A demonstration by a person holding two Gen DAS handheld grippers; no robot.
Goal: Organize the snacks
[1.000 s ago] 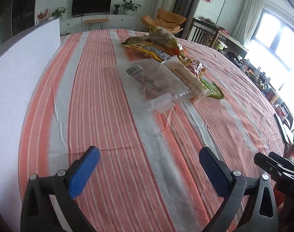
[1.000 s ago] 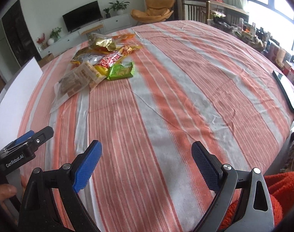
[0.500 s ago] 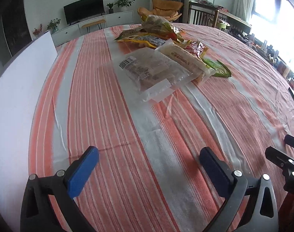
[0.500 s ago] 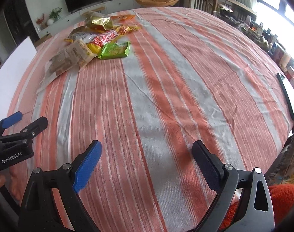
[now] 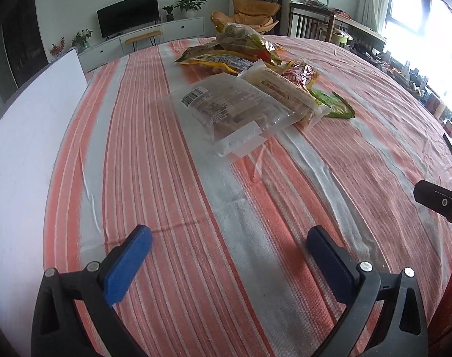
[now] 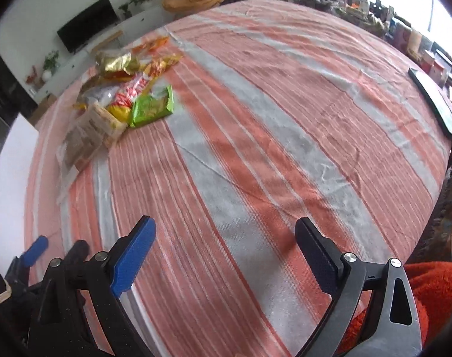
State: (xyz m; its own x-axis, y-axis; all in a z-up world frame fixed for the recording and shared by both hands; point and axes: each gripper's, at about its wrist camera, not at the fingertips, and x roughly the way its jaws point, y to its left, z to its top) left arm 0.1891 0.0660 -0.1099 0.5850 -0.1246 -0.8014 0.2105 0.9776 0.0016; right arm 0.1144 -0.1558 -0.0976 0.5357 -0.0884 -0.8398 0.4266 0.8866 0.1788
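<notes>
Both tongs hang spread wide above the striped cloth [image 5: 172, 154], each with nothing between its blue pads. The left tongs [image 5: 229, 255] point across the table at the snack pile, which lies well ahead of them and a little to their right. Nearest to these tongs is the clear pack [image 5: 226, 110] with a barcode label, lying flat; just behind it and overlapping it sits the cream pack [image 5: 281, 89], and beyond that the red wrapper [image 5: 300, 74]. The green pack [image 5: 334, 107] pokes out at the right edge of the pile, and the yellow bag [image 5: 214, 58] and a puffed bag [image 5: 241, 35] lie farthest away. A white board [image 5: 26, 136] stands along the left of these tongs. The tip of the other tool shows at their right edge. The right tongs [image 6: 226, 257] hover over bare cloth near the table's edge; from them the pile sits far ahead and to the left, with the green pack [image 6: 151, 107] on its near right side, the gold bag [image 6: 116, 62] behind, and the clear pack [image 6: 80, 142] closest on the left. This view is somewhat blurred. A dark flat slab [image 6: 434, 101] lies at the table's far right rim, well apart from the snacks.
</notes>
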